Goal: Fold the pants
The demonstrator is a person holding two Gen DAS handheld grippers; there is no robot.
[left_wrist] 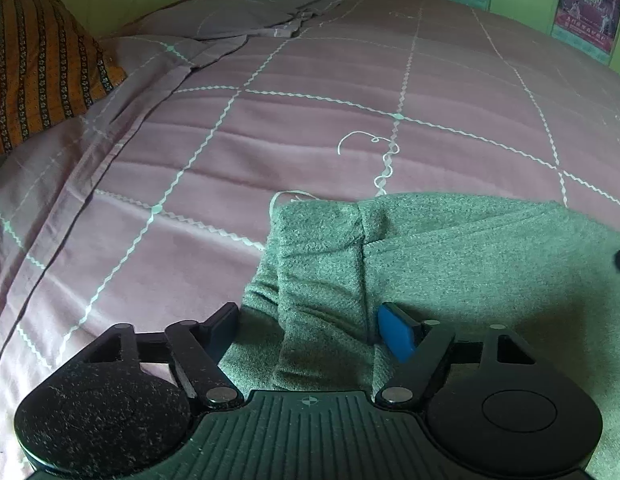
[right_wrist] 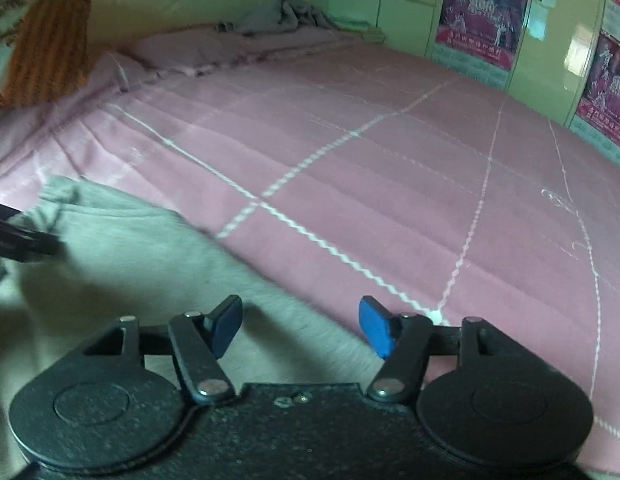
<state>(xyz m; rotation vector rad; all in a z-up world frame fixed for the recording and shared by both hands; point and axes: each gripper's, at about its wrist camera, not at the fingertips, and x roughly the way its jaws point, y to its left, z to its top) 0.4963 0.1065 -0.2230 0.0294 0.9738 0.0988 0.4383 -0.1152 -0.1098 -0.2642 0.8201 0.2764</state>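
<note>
On the pink quilted bedspread (left_wrist: 269, 128) lie soft grey knitted pants (left_wrist: 450, 264), limp and light, best pinched at the corners of an edge. Left gripper (left_wrist: 310, 328) straddles a fold, open; right gripper (right_wrist: 299, 326) hovers open, empty. Long axis unclear.

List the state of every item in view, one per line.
Left gripper: open, jaws straddling a ridge of pants fabric.
Right gripper: open, holding nothing, over the pants' edge.
Pants: grey, lying bunched on the bed.
Bedsheet: pink, spread fairly flat.
Orange pillow: propped at the head.
</note>
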